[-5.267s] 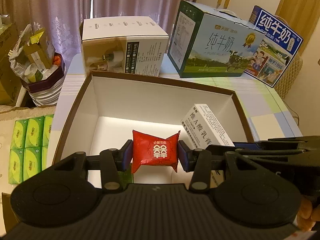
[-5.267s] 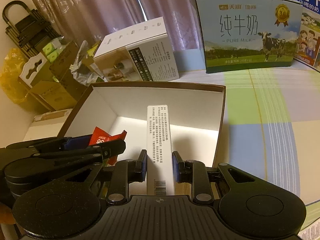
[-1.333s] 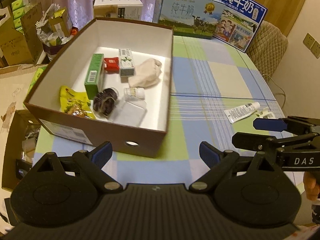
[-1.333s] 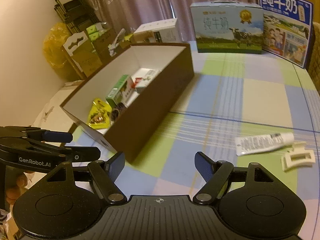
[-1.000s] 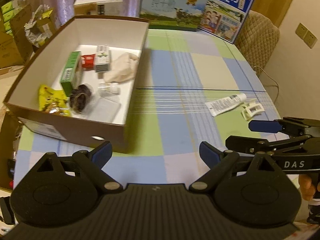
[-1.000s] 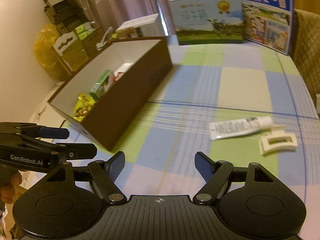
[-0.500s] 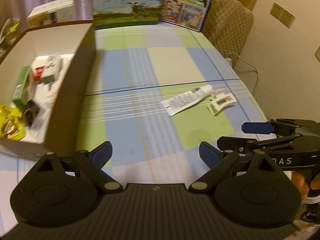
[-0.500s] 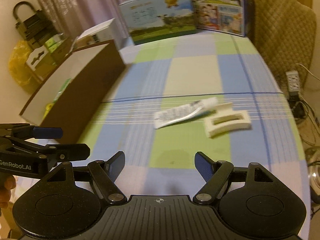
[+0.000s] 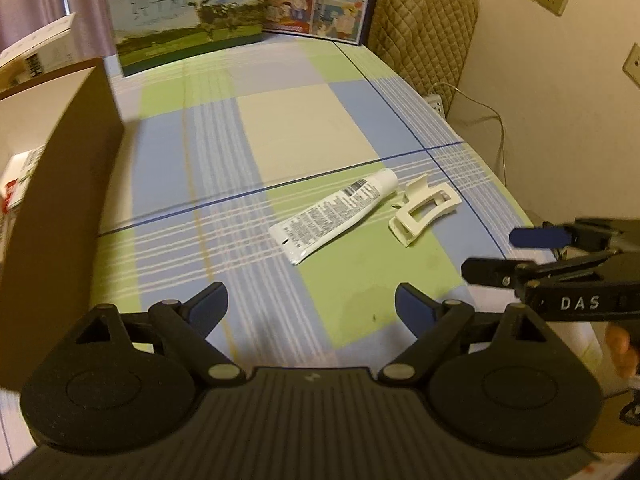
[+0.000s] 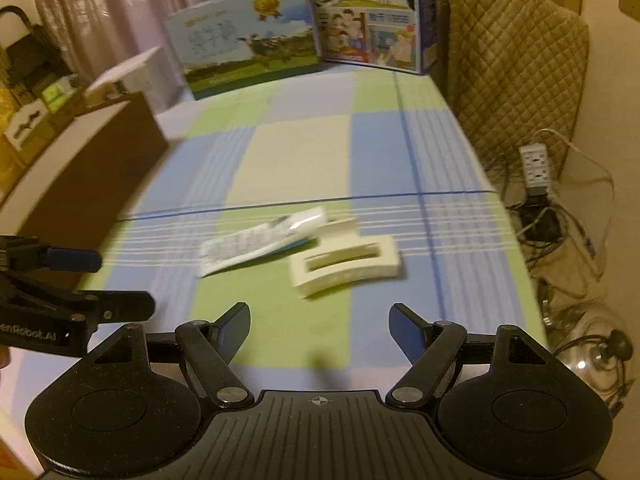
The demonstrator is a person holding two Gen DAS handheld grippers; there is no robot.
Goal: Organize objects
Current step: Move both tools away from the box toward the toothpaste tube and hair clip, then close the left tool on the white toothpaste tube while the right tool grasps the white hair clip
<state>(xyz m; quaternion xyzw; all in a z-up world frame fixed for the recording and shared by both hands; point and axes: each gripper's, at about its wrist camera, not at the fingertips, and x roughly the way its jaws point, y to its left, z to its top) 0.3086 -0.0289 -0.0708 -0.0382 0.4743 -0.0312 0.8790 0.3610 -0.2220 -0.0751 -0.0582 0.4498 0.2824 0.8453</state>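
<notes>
White tube [image 9: 334,214], printed label, cap end pointing away: lies flat on the checked tablecloth [image 9: 304,128], ahead of the left gripper [image 9: 310,304] and slightly to its right, well clear of the fingertips. In the right wrist view the tube [image 10: 262,240] sits ahead and a little left of the right gripper [image 10: 320,326], blurred.

Cream hair claw clip [image 9: 424,209]: on the cloth just beside the tube's cap end, on the side nearer the right gripper; whether the two touch cannot be told. In the right wrist view the clip [image 10: 346,265] lies straight ahead of the gripper, nearer to it than the tube.

Left gripper: jaws spread wide, nothing between them, above the cloth; the jaws have just been closing slightly. Right gripper: jaws apart, nothing between them, off to the left gripper's right.

Brown cardboard box [image 9: 60,200], white inside: to the left of both grippers, its near wall filling the left edge of the left wrist view; small cartons partly visible inside.

Two milk gift cartons [image 9: 188,12]: upright at the far end of the table, beyond the tube.

Quilted chair back [image 10: 516,60]: far right, beside the table.

Power strip [image 10: 536,168] with cables: on the floor, right of the table.
</notes>
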